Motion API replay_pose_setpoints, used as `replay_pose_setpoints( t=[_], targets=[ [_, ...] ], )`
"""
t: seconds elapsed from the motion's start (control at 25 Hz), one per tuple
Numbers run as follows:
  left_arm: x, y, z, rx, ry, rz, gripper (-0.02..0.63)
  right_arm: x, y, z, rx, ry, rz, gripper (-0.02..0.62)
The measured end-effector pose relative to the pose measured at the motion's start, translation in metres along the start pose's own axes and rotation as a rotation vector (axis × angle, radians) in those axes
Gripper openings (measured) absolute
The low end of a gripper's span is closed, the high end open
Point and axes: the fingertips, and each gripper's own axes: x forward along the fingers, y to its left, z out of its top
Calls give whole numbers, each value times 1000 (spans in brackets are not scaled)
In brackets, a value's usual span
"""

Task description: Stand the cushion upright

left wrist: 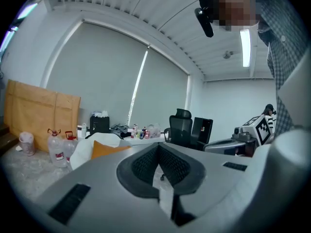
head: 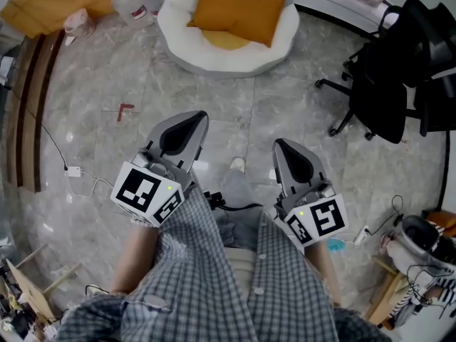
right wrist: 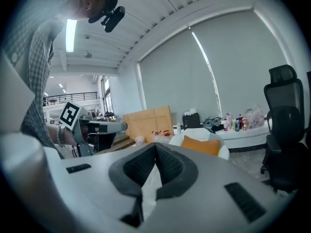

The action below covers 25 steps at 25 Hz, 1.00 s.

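The orange cushion (head: 235, 9) lies in the hollow of a white round seat (head: 174, 38) on the floor (head: 285, 98), straight ahead of us and well apart from both tongs. In the head view its long axis runs across our line of approach, from left to right with a slight tilt. It looks slumped low, not upright.

The left tongs (head: 194, 117) are fully closed with nothing between the pads, and so are the right tongs (head: 280, 145). Both point roughly toward the seat and angle a little inward. In the left gripper view the closed tips (left wrist: 158, 147) sit to the right of the cushion (left wrist: 107, 149). In the right gripper view the tips (right wrist: 155, 147) sit to the left of it (right wrist: 201, 145). So the cushion lies between our two lines of aim, with one end toward each hand.

We judge neither hand clearly nearer, though the left tips reach slightly further forward in the head view. The task has not begun on the cushion itself. Both tongs would need to open and close the gap, most likely one at each end of the long axis.
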Motion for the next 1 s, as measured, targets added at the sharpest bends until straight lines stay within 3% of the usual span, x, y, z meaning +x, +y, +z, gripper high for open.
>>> replay_pose_setpoints(
  t=[0.24, 0.56, 1.0],
  targets=[
    [20, 13, 11, -14, -19, 61, 6, 21, -45, 23, 7, -31, -24, 2],
    [32, 30, 21, -27, -39, 114, 6, 39, -67, 34, 1, -34, -24, 2],
    [70, 67, 34, -21, -43, 81, 6, 71, -93, 44, -5, -24, -64, 2]
  ],
)
